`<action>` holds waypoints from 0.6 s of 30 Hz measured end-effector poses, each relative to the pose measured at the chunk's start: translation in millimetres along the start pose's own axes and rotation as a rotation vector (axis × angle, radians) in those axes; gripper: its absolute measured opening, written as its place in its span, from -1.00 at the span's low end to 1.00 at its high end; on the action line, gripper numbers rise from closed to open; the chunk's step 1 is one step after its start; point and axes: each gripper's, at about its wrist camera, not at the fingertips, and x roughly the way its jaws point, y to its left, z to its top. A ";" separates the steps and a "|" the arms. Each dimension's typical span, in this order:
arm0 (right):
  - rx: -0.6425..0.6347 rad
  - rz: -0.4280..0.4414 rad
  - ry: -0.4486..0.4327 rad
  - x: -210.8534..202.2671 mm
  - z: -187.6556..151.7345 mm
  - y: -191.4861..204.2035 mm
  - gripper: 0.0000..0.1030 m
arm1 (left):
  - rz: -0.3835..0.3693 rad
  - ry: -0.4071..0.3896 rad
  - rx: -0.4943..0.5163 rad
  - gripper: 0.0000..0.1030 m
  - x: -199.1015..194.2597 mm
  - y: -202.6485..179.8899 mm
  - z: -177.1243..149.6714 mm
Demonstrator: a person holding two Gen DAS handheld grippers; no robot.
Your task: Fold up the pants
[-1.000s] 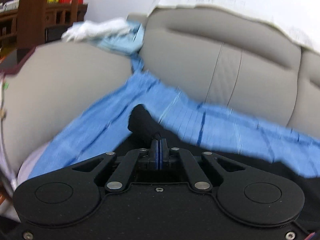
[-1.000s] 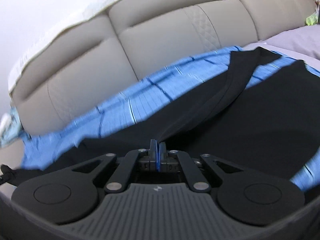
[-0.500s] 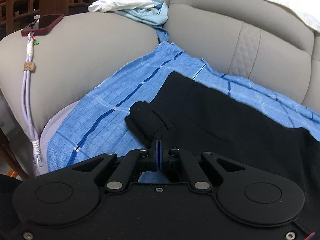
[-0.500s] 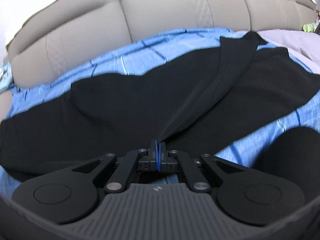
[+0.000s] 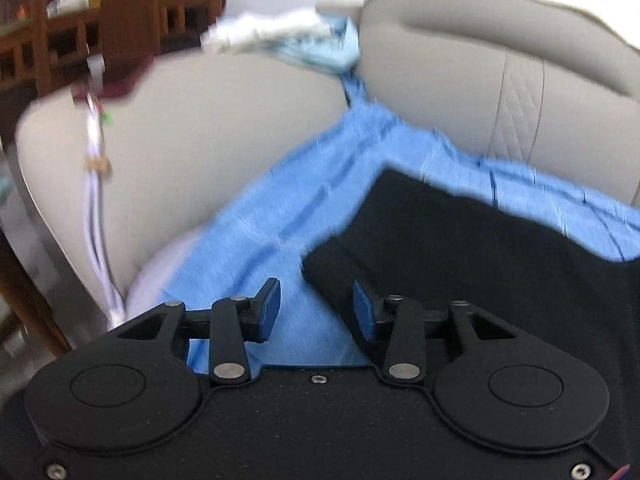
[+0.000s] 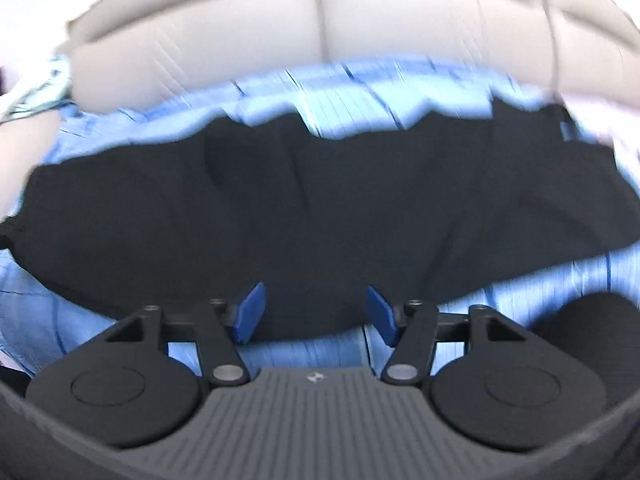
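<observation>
1. A beige sofa carries everything.
2. A blue striped sheet covers its seat.
3. Black pants lie spread on the sheet.
4. Pale cloths sit on the armrest.

Matt black cloth pants; blue woven striped sheet; smooth beige leather-like sofa; dark glossy wood shelf.

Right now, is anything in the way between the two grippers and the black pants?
No, nothing visible. The black pants lie spread on the blue sheet over the sofa. The left gripper and right gripper are both opening right at the pants' near edge, pads off the cloth.
</observation>
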 end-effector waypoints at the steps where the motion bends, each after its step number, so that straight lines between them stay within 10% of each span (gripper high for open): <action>1: -0.020 0.014 -0.027 -0.7 10.4 4.0 0.45 | -0.005 -0.029 0.005 -0.25 -3.8 -0.5 4.1; 6: -0.057 0.133 -0.122 43.4 78.6 31.0 0.50 | -0.090 -0.085 0.031 -0.26 4.3 -11.7 13.9; 12: -0.083 0.167 -0.008 139.9 128.5 69.4 0.50 | -0.070 0.047 0.070 -0.48 50.0 -23.8 -0.4; 18: -0.028 0.203 0.115 199.5 133.9 74.3 0.39 | -0.033 0.012 0.131 -0.47 52.7 -30.3 -18.5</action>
